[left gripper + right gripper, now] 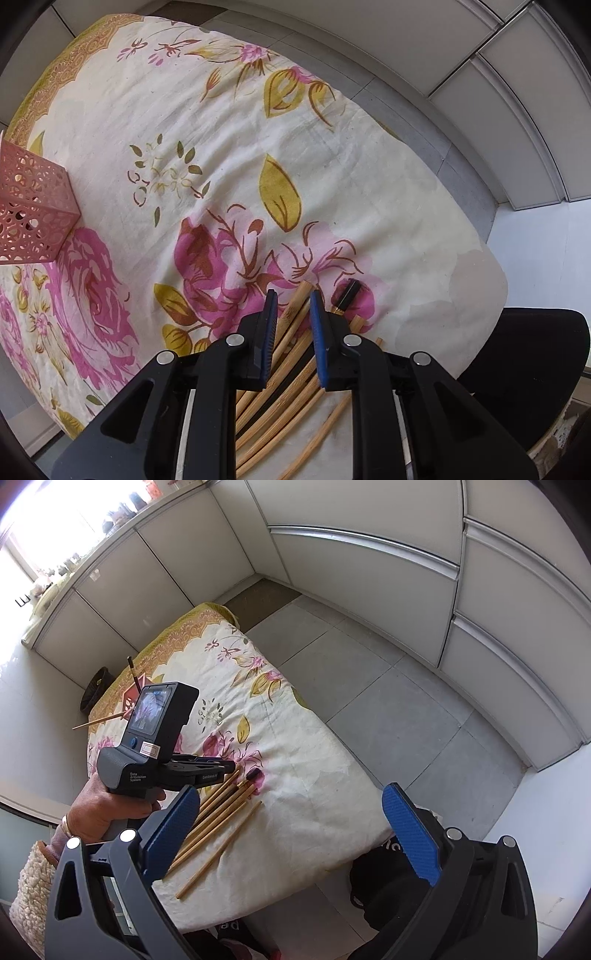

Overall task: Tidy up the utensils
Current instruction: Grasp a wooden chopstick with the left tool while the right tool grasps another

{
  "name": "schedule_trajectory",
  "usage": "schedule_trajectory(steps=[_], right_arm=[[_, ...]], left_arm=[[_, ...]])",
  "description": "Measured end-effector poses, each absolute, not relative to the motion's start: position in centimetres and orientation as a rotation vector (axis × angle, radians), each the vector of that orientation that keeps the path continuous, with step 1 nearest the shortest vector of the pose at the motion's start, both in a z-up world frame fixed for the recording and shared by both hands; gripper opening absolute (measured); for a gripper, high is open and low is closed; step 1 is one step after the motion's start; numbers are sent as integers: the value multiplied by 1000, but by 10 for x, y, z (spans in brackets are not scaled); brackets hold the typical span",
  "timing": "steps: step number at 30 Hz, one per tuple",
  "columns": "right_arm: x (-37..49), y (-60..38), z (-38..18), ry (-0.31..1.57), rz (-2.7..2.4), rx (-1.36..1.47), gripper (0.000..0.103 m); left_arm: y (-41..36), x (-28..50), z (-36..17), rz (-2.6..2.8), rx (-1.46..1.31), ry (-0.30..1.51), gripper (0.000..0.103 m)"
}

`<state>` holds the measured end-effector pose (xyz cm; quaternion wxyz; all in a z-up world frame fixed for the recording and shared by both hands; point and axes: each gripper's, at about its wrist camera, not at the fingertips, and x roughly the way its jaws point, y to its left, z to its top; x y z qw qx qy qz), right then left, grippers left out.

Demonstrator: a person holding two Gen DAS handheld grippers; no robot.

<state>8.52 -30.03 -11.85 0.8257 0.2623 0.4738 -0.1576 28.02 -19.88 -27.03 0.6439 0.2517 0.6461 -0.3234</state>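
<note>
Left hand-held gripper (293, 295) hovers half open over loose bamboo chopsticks (284, 373) on the floral-clothed desk (221, 122), gripping nothing (poised to pinch one); right hand-held gripper (290, 825) waits wide open, empty; pink perforated holder (33, 206) stands well apart

Left gripper (293, 295): black plastic linkage arms, round silver screws at the pivots, ribbed blue pads on the fingers (271, 332). Right gripper (291, 823): same black arms, silver screws, textured blue pads. Grey handle unit seen with a small screen, blue button, white "Data Acquisition System" lettering. Left hand (107, 812): bare skin, gold bangle, cream fleece sleeve.
</note>
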Motion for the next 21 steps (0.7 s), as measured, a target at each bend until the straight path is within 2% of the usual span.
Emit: schedule_trajectory(steps=[10,13,14,21], right_arm=[[94,-292,-134,1066,-326,543,96],[98,-290,-141,1088,-319,553,96],[100,-289,-145,1097,-318,558,96],[113,-277,-169,1172,-293,613,96]], left_arm=[[-189,292,-287,-676,531,1478,21],[-183,294,-286,-685,547,1471,18],[-183,293,-286,-692,552,1465,14],[-169,285,-281,-653,558,1370,10]])
